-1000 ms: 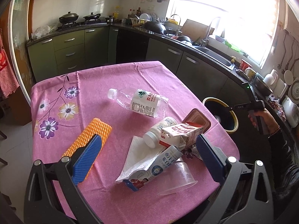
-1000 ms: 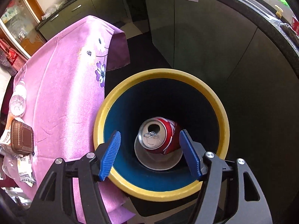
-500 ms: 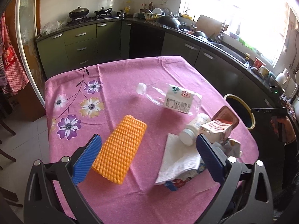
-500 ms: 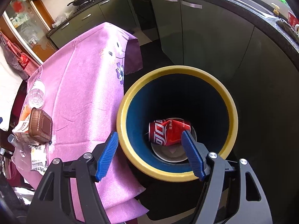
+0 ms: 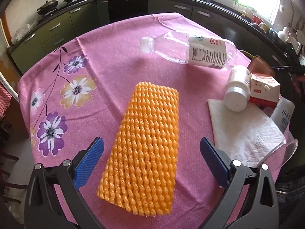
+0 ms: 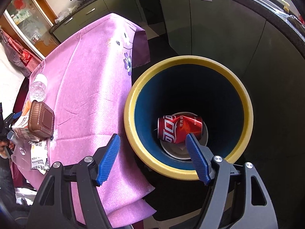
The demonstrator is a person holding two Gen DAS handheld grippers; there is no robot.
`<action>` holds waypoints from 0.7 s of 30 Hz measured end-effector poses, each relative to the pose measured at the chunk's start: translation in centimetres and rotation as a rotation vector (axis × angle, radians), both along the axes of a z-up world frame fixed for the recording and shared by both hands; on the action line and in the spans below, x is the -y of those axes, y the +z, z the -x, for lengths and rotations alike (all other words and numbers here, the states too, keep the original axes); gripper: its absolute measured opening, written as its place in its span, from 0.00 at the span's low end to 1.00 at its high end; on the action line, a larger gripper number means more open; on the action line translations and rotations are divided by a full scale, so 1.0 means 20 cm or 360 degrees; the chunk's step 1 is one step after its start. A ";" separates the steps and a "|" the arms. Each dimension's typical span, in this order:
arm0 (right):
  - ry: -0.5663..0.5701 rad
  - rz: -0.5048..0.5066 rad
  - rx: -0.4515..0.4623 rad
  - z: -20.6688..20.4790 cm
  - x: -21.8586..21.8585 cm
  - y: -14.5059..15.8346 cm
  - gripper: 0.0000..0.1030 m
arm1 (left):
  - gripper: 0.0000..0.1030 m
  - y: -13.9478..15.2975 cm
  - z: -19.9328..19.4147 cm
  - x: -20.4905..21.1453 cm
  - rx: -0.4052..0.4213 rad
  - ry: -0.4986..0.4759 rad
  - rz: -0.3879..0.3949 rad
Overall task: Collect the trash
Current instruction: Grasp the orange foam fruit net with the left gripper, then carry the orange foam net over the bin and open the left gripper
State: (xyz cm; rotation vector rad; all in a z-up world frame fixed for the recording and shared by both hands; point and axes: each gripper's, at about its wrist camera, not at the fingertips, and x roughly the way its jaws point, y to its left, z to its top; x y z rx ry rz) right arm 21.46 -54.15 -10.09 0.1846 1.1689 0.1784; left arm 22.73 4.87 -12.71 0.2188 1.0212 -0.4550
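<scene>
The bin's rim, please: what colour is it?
Yellow, on the bin with a dark blue inside; right wrist view.

Bare tabletop [image 5: 114,72] is left on both sides of the orange foam net [image 5: 146,145]. Passage rightward is blocked by a napkin [image 5: 244,131], white bottle [image 5: 237,91] and carton [image 5: 264,89].

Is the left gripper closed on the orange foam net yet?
No: the left gripper stands open, its blue pads either side of the orange foam net without pressing it, and the net lies flat on the pink tablecloth.
</scene>
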 end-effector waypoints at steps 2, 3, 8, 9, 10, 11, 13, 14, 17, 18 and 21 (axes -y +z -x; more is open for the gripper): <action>0.0008 0.0000 -0.0007 -0.02 -0.01 -0.01 0.69 | 0.93 -0.02 0.00 0.01 -0.0017 -0.0005 -0.0014; 0.0014 -0.0002 -0.0010 -0.03 -0.02 -0.02 0.69 | 0.92 -0.03 0.00 0.01 -0.0027 0.0001 -0.0010; 0.0057 -0.0005 -0.0025 -0.07 -0.08 -0.04 0.69 | 0.65 -0.02 0.02 -0.02 -0.0013 0.0051 0.0054; 0.0066 -0.0004 -0.0027 -0.07 -0.09 -0.04 0.69 | 0.59 -0.02 0.02 -0.03 -0.0019 0.0069 0.0082; 0.0073 -0.0003 -0.0029 -0.08 -0.10 -0.05 0.69 | 0.51 -0.01 0.02 -0.05 -0.0031 0.0086 0.0121; 0.0078 -0.0004 -0.0030 -0.08 -0.11 -0.05 0.69 | 0.48 0.00 0.02 -0.06 -0.0044 0.0099 0.0158; 0.0088 -0.0004 -0.0036 -0.09 -0.12 -0.06 0.69 | 0.36 0.01 0.03 -0.08 -0.0032 0.0127 0.0191; 0.0091 -0.0005 -0.0036 -0.09 -0.13 -0.06 0.69 | 0.32 0.02 0.04 -0.09 -0.0018 0.0133 0.0203; 0.0097 -0.0004 -0.0037 -0.09 -0.13 -0.07 0.69 | 0.14 0.06 0.05 -0.10 0.0035 0.0167 0.0222; 0.0096 -0.0006 -0.0036 -0.09 -0.14 -0.06 0.69 | 0.12 0.08 0.06 -0.10 0.0059 0.0178 0.0218; 0.0093 -0.0012 -0.0030 -0.08 -0.12 -0.06 0.69 | 0.12 0.17 0.09 -0.07 0.0120 0.0180 0.0214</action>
